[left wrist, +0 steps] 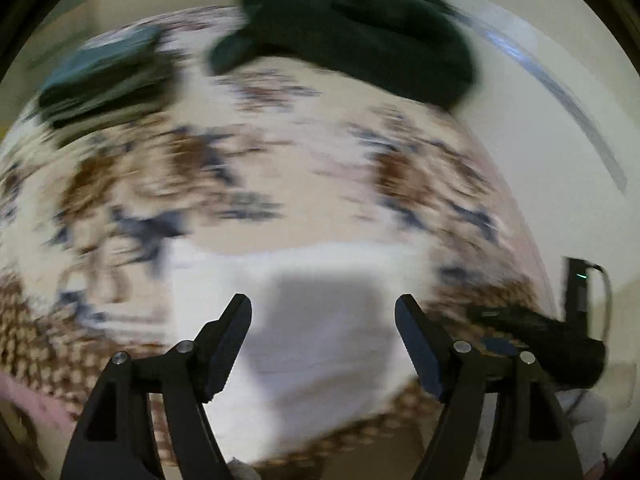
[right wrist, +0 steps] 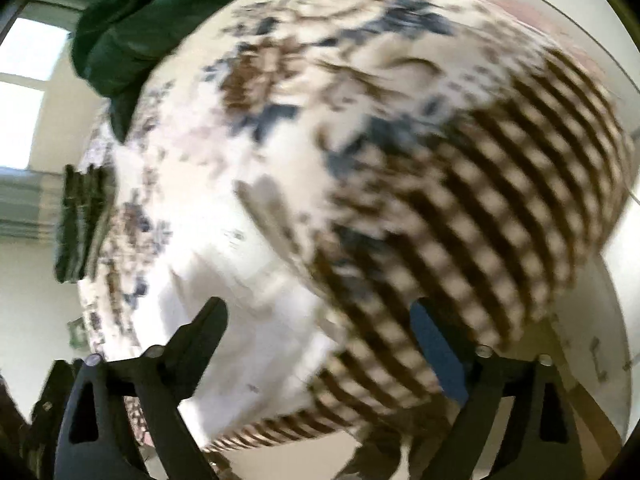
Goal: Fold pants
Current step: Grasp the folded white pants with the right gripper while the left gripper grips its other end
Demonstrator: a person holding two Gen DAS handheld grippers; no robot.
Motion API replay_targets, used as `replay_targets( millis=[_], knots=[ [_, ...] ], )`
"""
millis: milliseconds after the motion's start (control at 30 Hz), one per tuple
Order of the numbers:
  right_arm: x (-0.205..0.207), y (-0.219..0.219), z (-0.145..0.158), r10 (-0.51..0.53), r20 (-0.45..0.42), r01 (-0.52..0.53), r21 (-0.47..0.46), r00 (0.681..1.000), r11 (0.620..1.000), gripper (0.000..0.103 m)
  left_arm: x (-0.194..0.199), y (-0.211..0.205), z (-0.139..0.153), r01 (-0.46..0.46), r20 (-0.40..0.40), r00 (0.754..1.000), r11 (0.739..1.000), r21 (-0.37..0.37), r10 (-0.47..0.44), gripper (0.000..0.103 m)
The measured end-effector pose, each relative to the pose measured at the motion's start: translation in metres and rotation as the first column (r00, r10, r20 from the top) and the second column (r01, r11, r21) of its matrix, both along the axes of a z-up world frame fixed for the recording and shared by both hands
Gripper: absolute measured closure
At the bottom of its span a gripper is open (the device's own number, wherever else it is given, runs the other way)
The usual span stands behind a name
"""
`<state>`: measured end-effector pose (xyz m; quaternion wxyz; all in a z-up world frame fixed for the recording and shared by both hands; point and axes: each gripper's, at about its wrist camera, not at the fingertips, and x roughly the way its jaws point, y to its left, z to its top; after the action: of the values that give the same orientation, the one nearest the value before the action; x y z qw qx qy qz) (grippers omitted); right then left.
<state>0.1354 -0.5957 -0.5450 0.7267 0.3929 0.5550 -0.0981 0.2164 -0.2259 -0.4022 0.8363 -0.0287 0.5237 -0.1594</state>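
Both views smeared with blur, fine detail lost.

Left wrist view, from the left: a dark folded stack at the far left edge of the patterned cloth, floral in brown and blue, checked toward the near border. Further right, at the far edge, a heap of dark green garments. Nearer, a white garment, seemingly the pants, flat on the cloth directly ahead of the left gripper. Jaws wide apart, holding nothing, above the white fabric; contact impossible to judge. At the far right, the other black gripper body, beside the cloth's edge.

Right wrist view, from the left: the same dark stack at the cloth's left rim, green heap at upper left. White pants low and left of centre on the cloth, brown checks to the right. Right gripper with jaws spread wide, empty.
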Motion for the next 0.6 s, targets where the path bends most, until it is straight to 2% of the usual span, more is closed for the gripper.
replay_targets(
  millis=[67,167,233,300,333,367,400,467,500,600],
  knots=[
    [0.018,0.011,-0.017,0.04,-0.006,-0.04,0.053,0.999,0.998,0.005,0.014,0.033,-0.015,-0.069,-0.019,0.997,0.996,0.053,0.071,0.031],
    [0.04,0.023,-0.063,0.089,-0.133,-0.076,0.105,0.987,0.992,0.005,0.029,0.081,-0.045,-0.163,-0.075,0.982,0.978,0.129,0.173,0.031],
    [0.045,0.031,-0.089,0.117,-0.204,-0.096,0.108,0.972,0.989,0.004,0.033,0.1,-0.06,-0.194,-0.11,0.971,0.969,0.15,0.211,0.031],
    [0.045,0.036,-0.092,0.097,-0.196,-0.082,0.085,0.976,0.993,0.005,0.033,0.108,-0.071,-0.204,-0.127,0.965,0.963,0.178,0.228,0.031],
    [0.045,0.039,-0.087,0.097,-0.176,-0.083,0.08,0.98,0.993,0.014,0.032,0.11,-0.076,-0.201,-0.129,0.965,0.961,0.189,0.227,0.03],
    [0.044,0.043,-0.082,0.104,-0.146,-0.091,0.094,0.984,0.991,0.027,0.03,0.109,-0.079,-0.198,-0.132,0.965,0.961,0.193,0.225,0.03],
    [0.043,0.048,-0.073,0.107,-0.142,-0.097,0.075,0.984,0.992,0.06,0.028,0.111,-0.081,-0.2,-0.138,0.964,0.961,0.191,0.228,0.03],
    [0.038,0.055,-0.052,0.09,-0.135,-0.093,-0.013,0.987,0.996,0.082,0.024,0.11,-0.089,-0.204,-0.173,0.957,0.964,0.169,0.233,0.031],
    [0.031,0.056,-0.036,0.07,-0.133,-0.082,-0.084,0.989,0.993,0.096,0.021,0.107,-0.093,-0.205,-0.202,0.951,0.967,0.15,0.233,0.031],
    [0.011,0.053,0.0,0.038,-0.092,-0.053,-0.165,0.995,0.985,0.097,0.016,0.096,-0.097,-0.199,-0.245,0.945,0.975,0.1,0.218,0.03]
  ],
)
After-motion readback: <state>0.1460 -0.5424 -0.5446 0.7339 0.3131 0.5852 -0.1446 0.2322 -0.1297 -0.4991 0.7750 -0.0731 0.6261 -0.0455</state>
